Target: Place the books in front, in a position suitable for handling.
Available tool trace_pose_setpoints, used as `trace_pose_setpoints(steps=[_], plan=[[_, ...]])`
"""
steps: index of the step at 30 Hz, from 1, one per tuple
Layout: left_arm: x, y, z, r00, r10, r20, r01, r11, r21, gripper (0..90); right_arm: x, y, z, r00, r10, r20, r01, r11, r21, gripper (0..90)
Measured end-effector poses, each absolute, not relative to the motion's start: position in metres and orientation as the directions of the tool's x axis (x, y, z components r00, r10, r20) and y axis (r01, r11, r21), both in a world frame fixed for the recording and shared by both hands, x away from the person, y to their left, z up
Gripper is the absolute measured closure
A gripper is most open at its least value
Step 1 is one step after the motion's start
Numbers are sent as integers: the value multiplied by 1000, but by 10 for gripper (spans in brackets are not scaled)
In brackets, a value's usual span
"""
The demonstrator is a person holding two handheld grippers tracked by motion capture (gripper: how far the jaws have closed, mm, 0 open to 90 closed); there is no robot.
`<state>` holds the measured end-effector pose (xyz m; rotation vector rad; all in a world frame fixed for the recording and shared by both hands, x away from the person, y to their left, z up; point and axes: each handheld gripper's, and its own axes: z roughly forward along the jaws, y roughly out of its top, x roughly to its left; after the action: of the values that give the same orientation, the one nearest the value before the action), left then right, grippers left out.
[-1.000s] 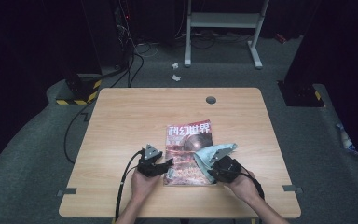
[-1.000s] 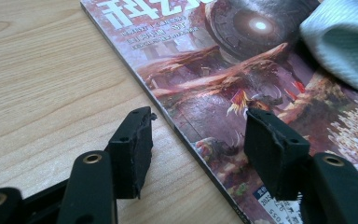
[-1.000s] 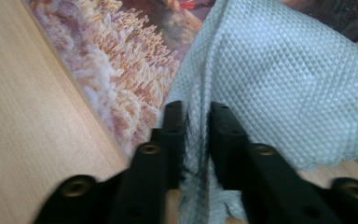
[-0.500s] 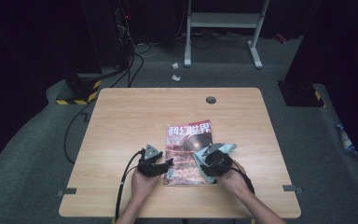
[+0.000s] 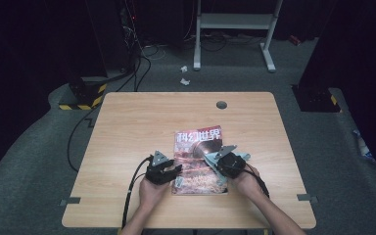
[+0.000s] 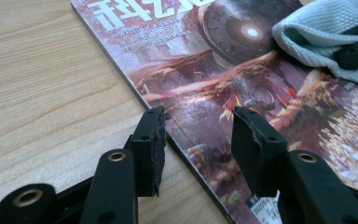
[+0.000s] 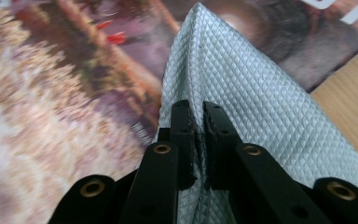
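Note:
A magazine (image 5: pixel 198 159) with a reddish cover lies flat on the wooden table (image 5: pixel 142 122). My left gripper (image 5: pixel 176 171) rests at its left edge. In the left gripper view the jaws (image 6: pixel 198 114) straddle that edge of the magazine (image 6: pixel 223 70), one over wood, one over the cover; they have just been closing, and a gap remains. My right gripper (image 5: pixel 210 159) sits over the cover's right side. Its jaws (image 7: pixel 196 109) have just been closing and now pinch a fold of the pale quilted cloth (image 7: pixel 242 93), which lies on the magazine (image 7: pixel 51 93). The cloth (image 6: pixel 317 37) also shows in the left gripper view.
A round cable hole (image 5: pixel 221 104) sits near the table's far edge. Black cables (image 5: pixel 132 191) trail from the left gripper off the front edge. Beyond the table, a white shelf frame (image 5: pixel 235 22) stands on the grey floor.
My right gripper has moved left onto the magazine cover and shut on the cloth, which is now bunched up. The left hand has stayed put.

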<state>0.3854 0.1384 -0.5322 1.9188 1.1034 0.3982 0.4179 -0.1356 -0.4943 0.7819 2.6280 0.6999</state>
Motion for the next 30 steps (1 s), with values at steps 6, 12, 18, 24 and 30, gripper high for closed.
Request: trace_pose_setpoints(steps=[6,12,18,24,30], plan=[[398,135,-530,561,817,-135,553,-249,795,551,438,-139,-495,-776,615,-145,455,703,546,844],[403,136,-534,565,812,-144,537,-230,812,548,451,-140,-494,-755,644,-124,495,683,538,845],[402,136,-534,567,811,-144,535,-230,813,550,429,-131,-489,-778,620,-101,508,716,479,842],[403,137,-534,567,811,-144,536,-231,812,550,387,-121,-486,-863,500,-66,423,788,447,839],[402,137,-534,566,811,-145,536,-229,813,549,395,-130,-485,-842,538,-35,471,766,437,839]])
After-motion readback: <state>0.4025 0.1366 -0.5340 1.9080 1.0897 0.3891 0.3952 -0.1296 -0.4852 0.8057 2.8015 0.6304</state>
